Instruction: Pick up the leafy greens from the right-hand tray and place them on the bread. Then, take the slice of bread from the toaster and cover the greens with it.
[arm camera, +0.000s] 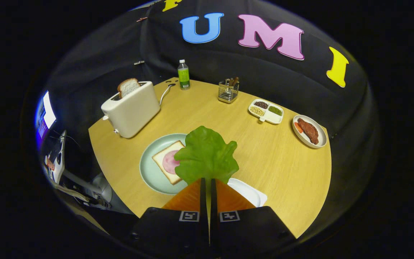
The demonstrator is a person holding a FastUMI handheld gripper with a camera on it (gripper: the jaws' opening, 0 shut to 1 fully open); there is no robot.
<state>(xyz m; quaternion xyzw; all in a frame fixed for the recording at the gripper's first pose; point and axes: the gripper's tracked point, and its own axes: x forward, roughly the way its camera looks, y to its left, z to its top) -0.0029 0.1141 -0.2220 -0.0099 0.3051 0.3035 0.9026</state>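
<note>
Two orange fingers [192, 196] of the gripper [208, 181] stand almost together, closed on the stem end of the leafy greens [207, 154], which rise out of the narrow gap between the tips and spread upward as one broad green leaf. The leaf is held above the table, and its left lobe overlaps the right corner of the bread [169, 162] in this view; whether it touches the bread cannot be told.

That bread lies flat on a pale green plate [149, 172], just ahead and to the left of the fingers, with a round pink slice [170, 162] on top of it. Just right of the fingers, partly hidden behind them, is the white right-hand tray [252, 192], near the front edge of the wooden table [282, 169].

Farther off on the left stands a white toaster [131, 111] with a slice of bread [128, 86] sticking up out of its slot, and its cord [164, 93] runs toward the far edge. Beyond it, at the far edge, is a bottle with a green label [183, 75]. To the right of the bottle sits a wire basket [228, 91] holding a few brown items. Farther right is a white divided dish [266, 111] with dark, tan and green fillings, and at the far right a small white plate with a brown piece of meat [309, 131].
</note>
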